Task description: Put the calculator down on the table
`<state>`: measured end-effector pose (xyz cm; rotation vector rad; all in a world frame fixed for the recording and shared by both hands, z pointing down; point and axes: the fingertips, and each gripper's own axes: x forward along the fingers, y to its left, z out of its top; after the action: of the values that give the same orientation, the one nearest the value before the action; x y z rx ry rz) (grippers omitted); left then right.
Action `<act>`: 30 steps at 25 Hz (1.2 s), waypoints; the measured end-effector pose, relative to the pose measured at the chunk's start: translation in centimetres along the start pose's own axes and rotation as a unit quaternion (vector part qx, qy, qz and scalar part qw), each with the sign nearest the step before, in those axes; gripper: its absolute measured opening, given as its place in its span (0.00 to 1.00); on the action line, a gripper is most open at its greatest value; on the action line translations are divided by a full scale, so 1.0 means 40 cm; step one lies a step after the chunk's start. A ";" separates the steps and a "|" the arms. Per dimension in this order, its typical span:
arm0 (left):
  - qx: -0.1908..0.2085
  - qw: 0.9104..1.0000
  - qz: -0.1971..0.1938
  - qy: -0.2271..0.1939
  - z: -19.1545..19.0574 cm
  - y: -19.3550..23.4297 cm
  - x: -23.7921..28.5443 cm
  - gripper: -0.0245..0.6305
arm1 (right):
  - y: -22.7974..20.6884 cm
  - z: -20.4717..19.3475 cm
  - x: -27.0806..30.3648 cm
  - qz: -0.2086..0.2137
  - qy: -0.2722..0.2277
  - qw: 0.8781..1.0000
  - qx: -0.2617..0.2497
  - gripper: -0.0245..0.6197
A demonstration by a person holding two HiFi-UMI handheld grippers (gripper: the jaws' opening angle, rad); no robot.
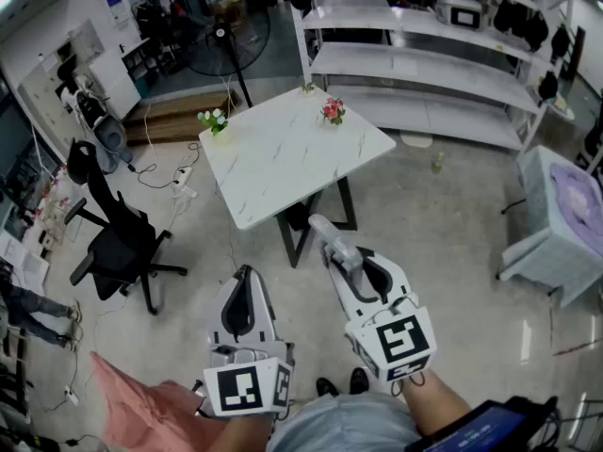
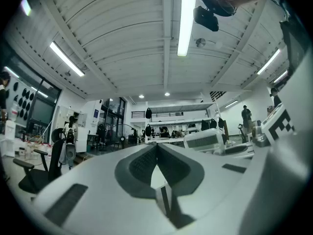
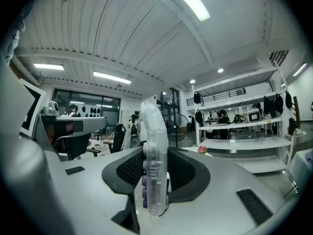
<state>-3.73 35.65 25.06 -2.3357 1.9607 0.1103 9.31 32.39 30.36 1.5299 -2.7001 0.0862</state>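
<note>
One step remains: the right gripper (image 3: 155,180) pinches the calculator (image 3: 154,151) between its jaws, short of the table (image 1: 283,158) ahead. The left gripper (image 2: 157,153) has its jaws pressed together, empty.

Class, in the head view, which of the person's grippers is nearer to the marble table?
Right. The right gripper, holding the calculator, reaches almost to the near edge of the table; the left gripper sits farther back, short of its near corner.
</note>
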 end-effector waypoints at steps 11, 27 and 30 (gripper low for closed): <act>0.000 1.000 0.006 0.007 -0.013 -0.060 0.000 0.05 | -0.045 -0.010 -0.042 0.016 -0.010 1.000 0.013 0.26; -0.014 0.999 0.033 0.037 -0.127 0.013 0.079 0.05 | -0.076 -0.110 0.079 0.029 0.030 0.999 0.024 0.26; -0.023 0.998 0.037 0.044 -0.162 0.072 0.152 0.05 | -0.086 -0.124 0.165 0.027 0.041 0.999 0.023 0.26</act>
<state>-5.53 28.45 30.73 -2.3346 2.1073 0.0603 8.91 25.31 35.79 1.4309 -2.6949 0.2101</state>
